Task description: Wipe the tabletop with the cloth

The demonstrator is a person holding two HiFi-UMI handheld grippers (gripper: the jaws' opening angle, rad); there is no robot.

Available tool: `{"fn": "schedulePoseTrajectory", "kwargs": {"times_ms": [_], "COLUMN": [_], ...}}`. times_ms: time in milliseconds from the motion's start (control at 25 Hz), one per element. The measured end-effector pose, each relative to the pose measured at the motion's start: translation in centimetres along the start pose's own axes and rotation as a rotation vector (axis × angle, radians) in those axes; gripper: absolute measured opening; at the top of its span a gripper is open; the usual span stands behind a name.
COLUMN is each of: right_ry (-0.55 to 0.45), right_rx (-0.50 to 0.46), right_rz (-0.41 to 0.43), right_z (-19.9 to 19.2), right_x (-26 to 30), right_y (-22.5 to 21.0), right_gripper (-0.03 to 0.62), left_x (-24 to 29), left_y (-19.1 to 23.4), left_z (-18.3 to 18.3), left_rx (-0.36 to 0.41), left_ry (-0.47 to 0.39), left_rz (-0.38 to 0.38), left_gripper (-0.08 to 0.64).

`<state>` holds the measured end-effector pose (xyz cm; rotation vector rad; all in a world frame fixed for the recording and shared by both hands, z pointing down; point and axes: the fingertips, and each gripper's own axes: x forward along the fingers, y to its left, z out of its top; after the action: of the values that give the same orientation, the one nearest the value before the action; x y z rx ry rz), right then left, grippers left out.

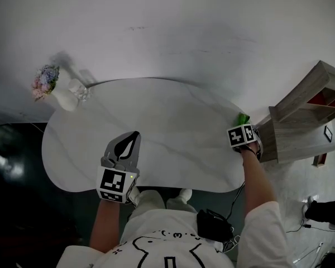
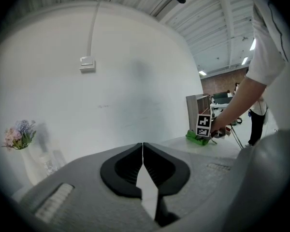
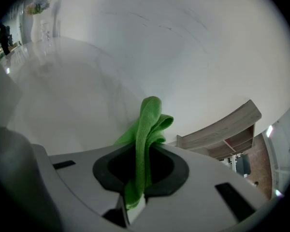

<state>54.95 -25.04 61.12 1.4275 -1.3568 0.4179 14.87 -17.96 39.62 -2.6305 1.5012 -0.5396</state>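
Observation:
The white rounded tabletop point(image 1: 173, 133) fills the middle of the head view. At its far right edge my right gripper point(image 1: 243, 128) is shut on a green cloth point(image 1: 243, 118), which pokes out past the jaws. In the right gripper view the cloth point(image 3: 146, 134) is pinched upright between the jaws, above the tabletop point(image 3: 63, 91). My left gripper point(image 1: 133, 138) hovers over the table's near edge with its jaws closed and nothing in them; in its own view the gripper point(image 2: 143, 146) shows the tips touching. The cloth point(image 2: 195, 138) and right gripper's marker cube point(image 2: 203, 125) appear far off there.
A white vase of pink and blue flowers point(image 1: 50, 88) stands at the table's far left edge, next to a clear glass piece point(image 1: 80, 90). A wooden shelf unit point(image 1: 304, 113) stands right of the table. A white wall point(image 1: 173, 27) runs behind.

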Motion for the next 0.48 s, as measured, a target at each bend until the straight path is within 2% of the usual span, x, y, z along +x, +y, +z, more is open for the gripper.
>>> {"fn": "schedulePoseTrajectory", "kwargs": {"times_ms": [120, 320, 480], "right_ry": [0.02, 0.051, -0.045], "right_rx": [-0.01, -0.084, -0.023], "right_rz": [-0.039, -0.135, -0.22], "right_z": [-0.6, -1.3, -1.0], "right_x": [0.2, -0.1, -2.0], "right_y": [-0.8, -1.7, -3.3], "right_gripper": [0.048, 0.048, 0.048], "left_x": [-0.1, -0.9, -1.7], "left_y": [-0.5, -0.6, -0.2], "left_z": [-0.2, -0.6, -1.2], "left_rx": [-0.003, 0.003, 0.012], "left_ry": [0.014, 0.016, 0.023], "left_rz": [0.003, 0.014, 0.005], "left_gripper": [0.018, 0.018, 0.018]}}
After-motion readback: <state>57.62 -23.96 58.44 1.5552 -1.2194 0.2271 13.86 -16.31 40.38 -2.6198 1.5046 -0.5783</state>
